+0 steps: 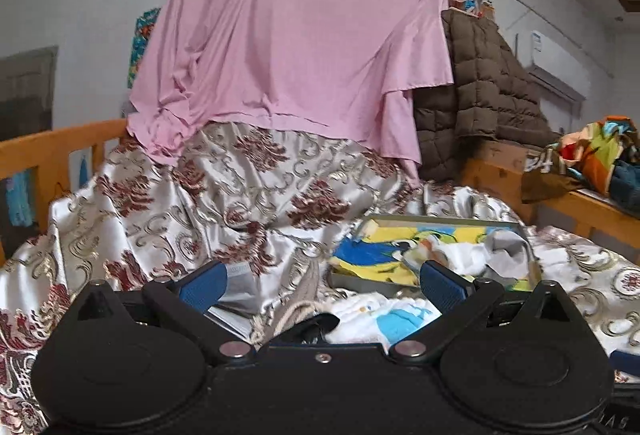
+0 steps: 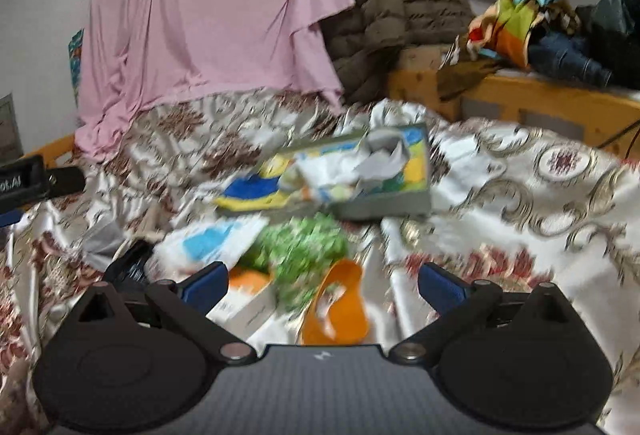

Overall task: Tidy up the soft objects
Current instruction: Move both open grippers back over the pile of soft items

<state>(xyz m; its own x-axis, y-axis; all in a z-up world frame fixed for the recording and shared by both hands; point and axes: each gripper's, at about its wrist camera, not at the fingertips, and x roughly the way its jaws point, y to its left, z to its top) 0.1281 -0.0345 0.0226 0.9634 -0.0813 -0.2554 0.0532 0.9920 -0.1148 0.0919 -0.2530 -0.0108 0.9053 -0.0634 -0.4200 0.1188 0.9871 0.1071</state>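
On the patterned satin bedspread point(image 1: 168, 219), both claws — left gripper point(image 1: 322, 285), right gripper point(image 2: 322, 283) — hang released; grey cloth-filled tray point(image 2: 384, 201) at twelve o'clock.

Spread-wide right tool point(image 2: 322, 285) above green cloth point(image 2: 304, 247)

A plain pink sheet point(image 1: 296, 47) hung over a silvery-white bedspread point(image 1: 168, 211) patterned with dark red florals and gold scrolls. The quilted jacket point(image 1: 480, 83) was brown. A grey box point(image 2: 384, 207) held yellow-and-blue cloth point(image 1: 384, 247). Nearby lay green-speckled fabric point(image 2: 304, 247) and an orange piece point(image 2: 340, 311).
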